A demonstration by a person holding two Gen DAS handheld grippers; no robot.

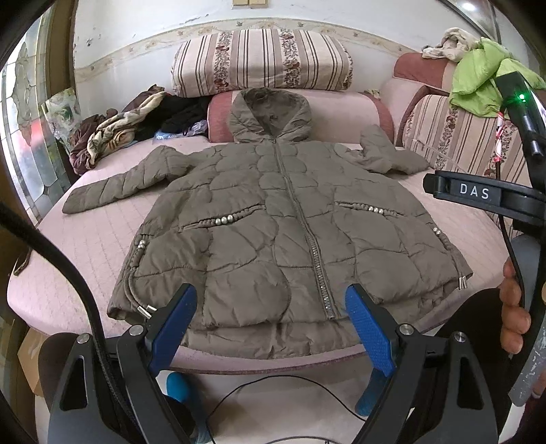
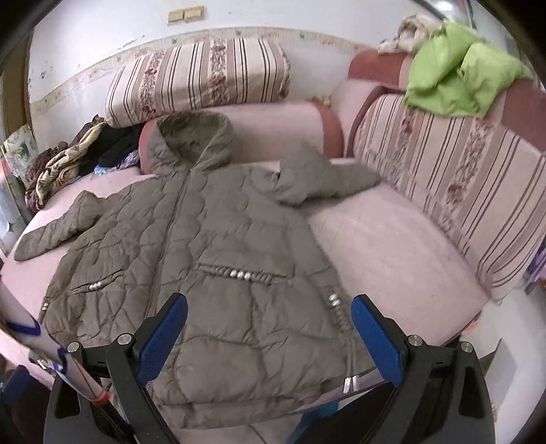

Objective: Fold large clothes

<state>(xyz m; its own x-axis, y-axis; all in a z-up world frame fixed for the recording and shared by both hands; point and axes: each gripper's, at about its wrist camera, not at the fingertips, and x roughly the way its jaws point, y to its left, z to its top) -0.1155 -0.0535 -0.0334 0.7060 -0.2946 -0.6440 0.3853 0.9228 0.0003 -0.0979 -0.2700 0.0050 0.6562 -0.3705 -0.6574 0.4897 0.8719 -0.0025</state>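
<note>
Pink sofa (image 1: 85, 246) with striped cushions (image 1: 262, 61) beneath a white (scuffed) wall (image 1: 136, 30)

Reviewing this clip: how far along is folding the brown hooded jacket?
Done: the puffer jacket lies zipped and spread front-up on the pink couch seat. In hand: nothing; the left claw and right claw hover open over its hem. Left: sleeves, hood and body are all unfolded.
</note>
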